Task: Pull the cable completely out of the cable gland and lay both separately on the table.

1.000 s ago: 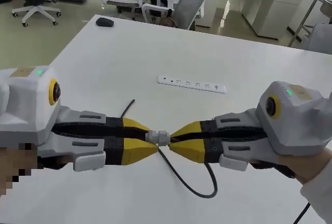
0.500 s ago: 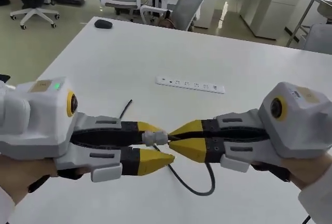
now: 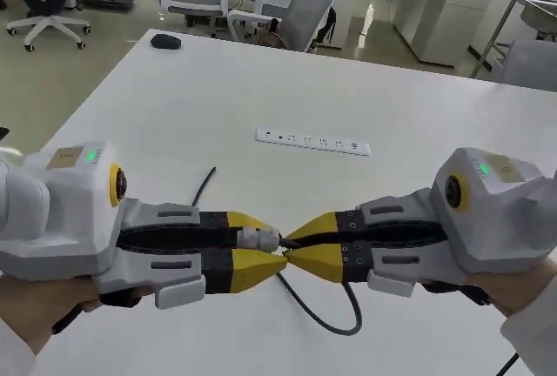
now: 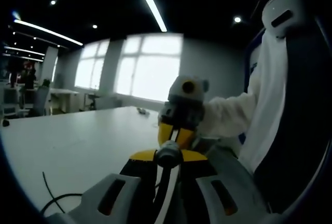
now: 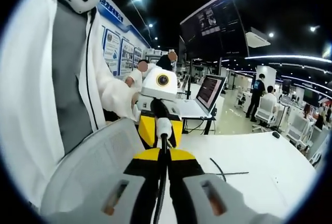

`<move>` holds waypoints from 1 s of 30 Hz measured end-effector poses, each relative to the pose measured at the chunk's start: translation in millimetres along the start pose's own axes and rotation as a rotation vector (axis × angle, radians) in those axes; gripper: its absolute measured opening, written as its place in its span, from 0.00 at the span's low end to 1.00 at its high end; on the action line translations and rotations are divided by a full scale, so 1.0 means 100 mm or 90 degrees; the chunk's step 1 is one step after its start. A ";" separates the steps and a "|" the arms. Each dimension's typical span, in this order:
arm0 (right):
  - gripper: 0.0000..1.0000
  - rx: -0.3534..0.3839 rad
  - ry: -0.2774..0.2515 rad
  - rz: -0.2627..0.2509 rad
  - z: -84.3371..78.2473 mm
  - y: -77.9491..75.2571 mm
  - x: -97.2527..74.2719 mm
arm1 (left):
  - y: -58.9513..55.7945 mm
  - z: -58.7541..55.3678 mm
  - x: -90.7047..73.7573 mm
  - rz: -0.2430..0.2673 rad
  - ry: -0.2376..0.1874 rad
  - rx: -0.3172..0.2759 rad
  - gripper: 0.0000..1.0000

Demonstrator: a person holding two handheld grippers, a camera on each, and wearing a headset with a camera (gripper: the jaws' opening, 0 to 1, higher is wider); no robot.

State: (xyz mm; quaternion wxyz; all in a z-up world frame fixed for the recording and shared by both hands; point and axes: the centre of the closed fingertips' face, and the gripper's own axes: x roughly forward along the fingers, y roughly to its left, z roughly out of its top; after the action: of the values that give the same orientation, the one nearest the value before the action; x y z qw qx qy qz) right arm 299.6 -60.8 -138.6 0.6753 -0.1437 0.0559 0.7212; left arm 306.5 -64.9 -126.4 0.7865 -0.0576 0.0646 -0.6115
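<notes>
Between their tapered yellow tips, the left tongs (image 3: 277,244) clamp the stubby pale-grey cable gland (image 3: 259,238). The right tongs (image 3: 291,245) pinch the smooth black cable (image 3: 341,332) just beside it, slack looping on the matte white worktop (image 3: 218,89).

Left gripper (image 4: 168,157), 6 o'clock: yellow-tipped jaws clamped around a grey cable gland (image 4: 168,151). Right gripper (image 4: 175,137), centre: facing, tips just beyond the gland. Black cable (image 4: 65,196), 8 o'clock: lying on the white table (image 4: 88,136). White sleeve (image 4: 231,115), 3 o'clock. Bright windows (image 4: 140,66), 10 o'clock. Ceiling light strip (image 4: 149,1), 12 o'clock.
</notes>
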 end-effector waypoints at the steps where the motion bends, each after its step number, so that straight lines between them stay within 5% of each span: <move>1: 0.02 -0.002 0.014 -0.003 -0.06 0.00 -0.01 | 0.00 -0.02 -0.01 0.002 0.002 0.000 0.17; 4: 0.02 -0.007 0.056 -0.015 -0.24 -0.03 -0.05 | 0.03 -0.06 -0.04 0.012 0.000 -0.008 0.17; 7: 0.02 -0.021 0.133 -0.034 -0.56 -0.06 -0.13 | 0.07 -0.10 -0.09 0.023 -0.008 -0.016 0.17; 17: 0.02 0.013 0.229 -0.055 -1.08 -0.04 -0.26 | 0.10 -0.25 -0.10 0.037 -0.018 -0.044 0.17; 25: 0.04 0.087 0.202 -0.067 -1.03 0.01 -0.33 | 0.11 -0.30 -0.08 0.055 -0.042 -0.062 0.17; 30: 0.20 0.101 0.154 -0.073 -0.80 0.01 -0.25 | 0.02 -0.39 -0.01 0.044 -0.001 -0.030 0.17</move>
State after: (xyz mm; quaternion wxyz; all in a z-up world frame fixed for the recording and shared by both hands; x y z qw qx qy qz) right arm 310.3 -107.2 -207.4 0.7132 -0.1789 0.1857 0.6518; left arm 301.8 -64.2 -165.2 0.8057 -0.0743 0.0804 -0.5821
